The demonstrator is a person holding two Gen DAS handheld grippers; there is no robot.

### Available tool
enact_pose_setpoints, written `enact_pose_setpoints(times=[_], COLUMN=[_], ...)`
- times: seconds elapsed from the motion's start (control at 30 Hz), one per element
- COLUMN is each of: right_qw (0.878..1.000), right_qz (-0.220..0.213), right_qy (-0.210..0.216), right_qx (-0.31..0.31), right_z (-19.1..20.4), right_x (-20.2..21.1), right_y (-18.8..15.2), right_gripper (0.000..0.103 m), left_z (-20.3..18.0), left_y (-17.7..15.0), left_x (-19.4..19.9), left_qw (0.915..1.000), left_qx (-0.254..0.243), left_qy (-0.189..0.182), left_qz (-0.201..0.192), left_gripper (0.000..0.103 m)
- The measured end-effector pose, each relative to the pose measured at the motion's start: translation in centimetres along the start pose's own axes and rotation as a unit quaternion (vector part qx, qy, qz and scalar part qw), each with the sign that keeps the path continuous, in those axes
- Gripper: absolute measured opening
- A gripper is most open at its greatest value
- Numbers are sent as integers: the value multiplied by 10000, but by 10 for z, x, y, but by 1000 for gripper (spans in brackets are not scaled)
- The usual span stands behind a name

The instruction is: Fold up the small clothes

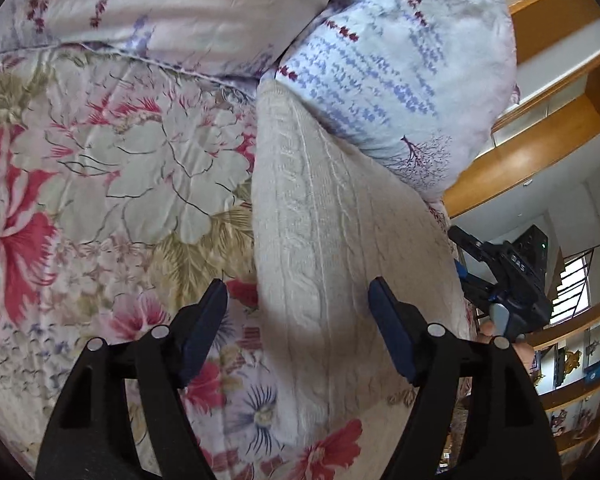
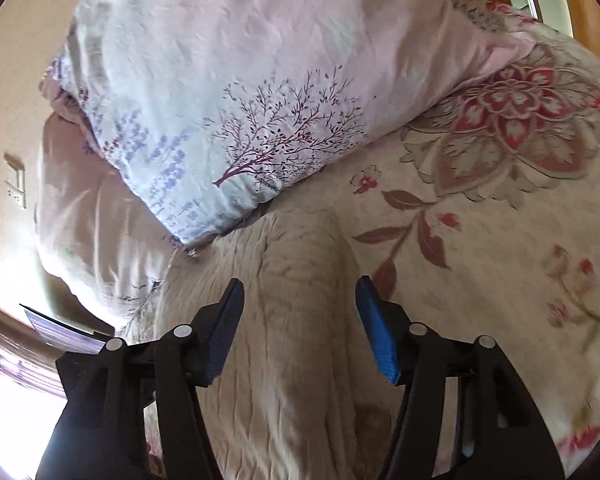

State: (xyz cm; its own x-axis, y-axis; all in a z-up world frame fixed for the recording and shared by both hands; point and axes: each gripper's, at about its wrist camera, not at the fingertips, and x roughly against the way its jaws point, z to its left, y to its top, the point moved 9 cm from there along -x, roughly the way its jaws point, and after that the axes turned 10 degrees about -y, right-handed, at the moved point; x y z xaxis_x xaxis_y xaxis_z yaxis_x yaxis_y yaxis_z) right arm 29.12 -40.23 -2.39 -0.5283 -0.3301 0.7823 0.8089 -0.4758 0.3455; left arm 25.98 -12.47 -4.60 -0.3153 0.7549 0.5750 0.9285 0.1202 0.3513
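- Left wrist view, surroundings: a floral bedspread (image 1: 112,168) covers the bed; a pale pillow (image 1: 400,80) printed with blue sprigs and a small tree lies at upper right, and a second pale cover (image 1: 160,8) lies across the top. Wooden shelving (image 1: 540,152) stands beyond the bed on the right.
- Left wrist view, obstruction: the pillow overlaps the far end of the cream knit garment (image 1: 320,220), hiding where that end finishes.
- Left wrist view, garment: it lies flat on the bedspread as a long strip (cable pattern visible), long axis running from the bottom of the frame up toward the pillow, leaning slightly left at the top.
- Left wrist view, claws: the left gripper (image 1: 298,328) is released, jaws wide, with the garment beneath the gap and no pad pressing on it. The right gripper (image 1: 496,276) appears at the right edge, beside the garment's border; its state cannot be told from here.
- Right wrist view, surroundings: the tree-print pillow (image 2: 228,92) fills the upper frame, the bedspread (image 2: 500,200) the right.
- Right wrist view, garment: the knit (image 2: 296,320) runs from the bottom up to the pillow's edge (image blurred).
- Right wrist view, claw: the right gripper (image 2: 300,324) is released, jaws apart above the knit, gripping nothing.
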Motion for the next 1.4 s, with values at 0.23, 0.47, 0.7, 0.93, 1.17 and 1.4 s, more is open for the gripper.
enact_pose_setpoints(times=[0.23,0.47,0.7,0.93,1.17,1.4], right_qw=[9947,9926,9861,9972,9995,9974], right_qz=[-799,-391,-265,-157,249,605], right_qy=[-183,-965,-1450,-710,-124,161], right_qx=[621,620,773,152,-135,-351], right_z=[25,-8,-9,-17,-20,-21], right_x=[19,-16,-32,-5,5,-9], right_y=[15,9,5,8,-14,-24], right_gripper=[9,8,9,30,54,70], left_z=[-10,-12,-17,-19,-13,-14], left_y=[8,9,12,17,22,26], left_x=[-16,-35,-43,-38,-39,-48], left_qw=[9999,9995,9994,9994,9996,9994], left_qx=[-113,-37,-208,-209,-104,-83], left_qy=[-91,-233,-224,-239,-234,-247], left_qz=[85,192,181,112,110,227], left_gripper=[72,72,74,73,73,74])
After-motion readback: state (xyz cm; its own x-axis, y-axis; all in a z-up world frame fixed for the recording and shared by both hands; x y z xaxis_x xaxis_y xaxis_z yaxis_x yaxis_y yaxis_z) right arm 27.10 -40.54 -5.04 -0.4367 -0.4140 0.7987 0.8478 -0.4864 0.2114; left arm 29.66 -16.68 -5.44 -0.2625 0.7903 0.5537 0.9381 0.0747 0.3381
